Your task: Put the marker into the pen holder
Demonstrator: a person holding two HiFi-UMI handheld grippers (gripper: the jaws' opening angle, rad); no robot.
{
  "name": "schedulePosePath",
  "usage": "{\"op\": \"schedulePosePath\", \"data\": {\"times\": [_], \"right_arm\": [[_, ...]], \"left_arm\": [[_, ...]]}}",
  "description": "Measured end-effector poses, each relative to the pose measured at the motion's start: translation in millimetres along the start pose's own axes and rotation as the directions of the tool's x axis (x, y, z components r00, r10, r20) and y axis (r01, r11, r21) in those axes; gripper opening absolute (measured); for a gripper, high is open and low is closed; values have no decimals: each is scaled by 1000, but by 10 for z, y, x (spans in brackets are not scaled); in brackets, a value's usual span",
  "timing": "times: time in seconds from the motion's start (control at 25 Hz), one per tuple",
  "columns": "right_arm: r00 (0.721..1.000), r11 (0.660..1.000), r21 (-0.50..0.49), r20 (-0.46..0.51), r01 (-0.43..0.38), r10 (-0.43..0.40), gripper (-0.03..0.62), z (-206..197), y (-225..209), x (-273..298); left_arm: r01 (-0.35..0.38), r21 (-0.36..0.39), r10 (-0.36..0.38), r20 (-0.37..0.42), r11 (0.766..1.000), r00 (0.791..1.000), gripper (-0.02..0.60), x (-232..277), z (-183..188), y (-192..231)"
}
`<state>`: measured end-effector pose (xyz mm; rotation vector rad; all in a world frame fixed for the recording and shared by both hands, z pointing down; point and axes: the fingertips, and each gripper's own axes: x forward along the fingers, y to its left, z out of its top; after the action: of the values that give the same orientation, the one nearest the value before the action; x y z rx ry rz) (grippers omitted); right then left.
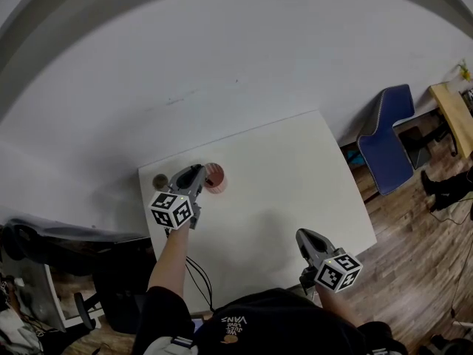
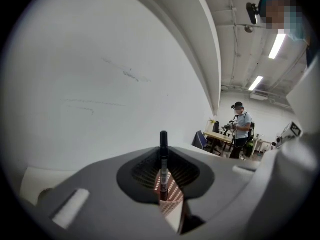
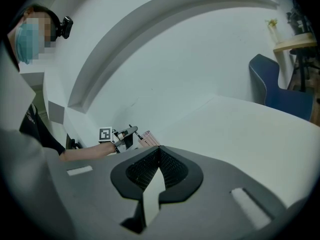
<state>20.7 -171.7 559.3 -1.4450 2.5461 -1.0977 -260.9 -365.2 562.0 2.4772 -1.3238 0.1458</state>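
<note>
Pinching the black marker (image 2: 163, 156) upright, the left gripper (image 1: 198, 171) hangs right by the pink mesh pen holder (image 1: 215, 177) at the worktop's (image 1: 288, 168) far left. The right gripper (image 1: 304, 235), pressed together and empty, hangs well apart.

The marker (image 2: 163, 156) is black, the pen holder (image 1: 215, 177) pink with pale dots, the table (image 1: 295, 168) white, the chair (image 1: 386, 137) blue.

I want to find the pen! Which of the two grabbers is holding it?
The left gripper: a black marker is pinched between its jaws, right beside the pink pen holder. The right gripper is shut on nothing.
</note>
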Motion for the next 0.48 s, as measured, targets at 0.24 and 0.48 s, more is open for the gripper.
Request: {"op": "schedulePosePath", "data": {"times": [0.24, 0.48], "right_arm": [[1000, 1000, 6, 2, 11, -11, 0, -42, 7, -31], [1000, 1000, -4, 3, 16, -16, 0, -79, 24, -42]], "left_arm": [[-5, 34, 6, -41, 999, 999, 91, 38, -148, -15], [-3, 78, 9, -87, 997, 996, 91, 76, -292, -34]]}}
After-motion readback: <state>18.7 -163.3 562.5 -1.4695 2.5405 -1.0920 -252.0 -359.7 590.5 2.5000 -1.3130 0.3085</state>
